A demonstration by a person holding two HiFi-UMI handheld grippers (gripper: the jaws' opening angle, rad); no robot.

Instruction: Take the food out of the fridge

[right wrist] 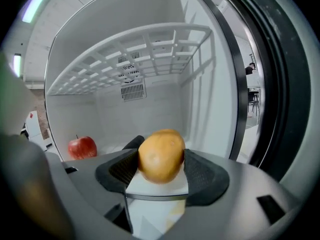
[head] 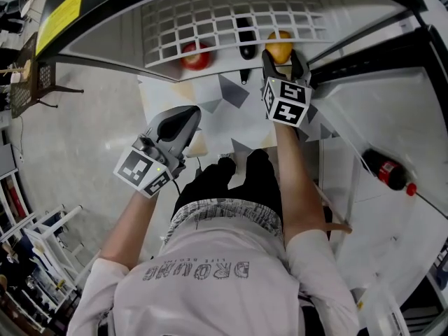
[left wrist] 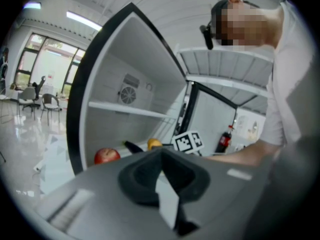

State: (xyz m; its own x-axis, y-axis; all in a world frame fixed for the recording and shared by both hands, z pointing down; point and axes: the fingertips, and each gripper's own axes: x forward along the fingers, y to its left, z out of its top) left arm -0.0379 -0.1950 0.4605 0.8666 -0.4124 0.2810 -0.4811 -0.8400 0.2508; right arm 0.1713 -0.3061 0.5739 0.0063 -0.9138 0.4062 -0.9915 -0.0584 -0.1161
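right gripper [right wrist: 160, 160]: jaws wide apart | orange fruit [right wrist: 161, 154] between them | red apple [right wrist: 82, 147] back-left

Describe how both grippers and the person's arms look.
The left gripper and right gripper are grey moulded shells with black textured tongs. Each carries a marker cube, white with black squares. The person wears a pale short-sleeved shirt with grey lettering.

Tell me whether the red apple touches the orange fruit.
Apart. Head view shows the red apple and orange fruit separated by a dark vegetable.
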